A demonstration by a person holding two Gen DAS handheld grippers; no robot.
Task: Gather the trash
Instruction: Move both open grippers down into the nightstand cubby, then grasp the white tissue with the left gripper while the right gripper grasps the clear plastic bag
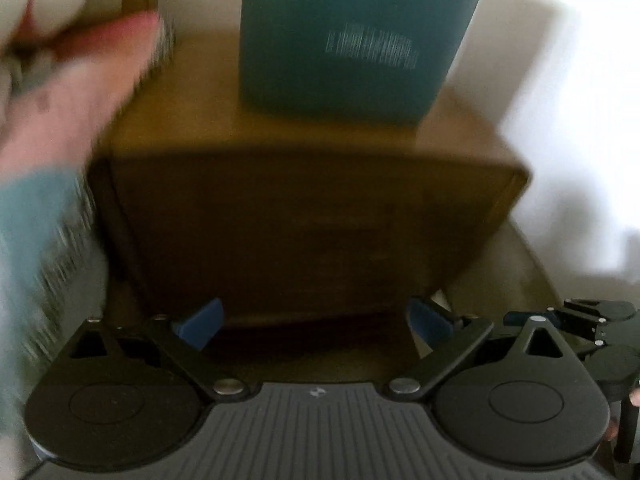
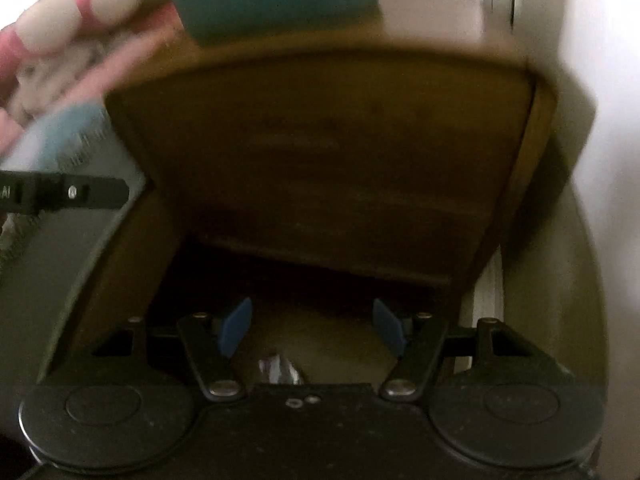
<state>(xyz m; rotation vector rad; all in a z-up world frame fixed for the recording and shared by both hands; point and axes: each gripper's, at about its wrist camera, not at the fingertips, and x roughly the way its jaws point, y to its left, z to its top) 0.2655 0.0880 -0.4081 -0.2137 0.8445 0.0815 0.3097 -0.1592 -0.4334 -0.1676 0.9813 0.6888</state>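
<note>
A crumpled, shiny scrap (image 2: 280, 370) lies at six o'clock below my wooden nightstand (image 2: 332, 152); both my grippers (image 2: 314, 330) gape empty on beige floor (image 2: 560, 300)

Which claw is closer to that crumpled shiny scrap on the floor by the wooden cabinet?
Right. The right claw hangs open just above the scrap, roughly centred on it. The left claw, also open, faces the cabinet front; its view shows no scrap.
</note>
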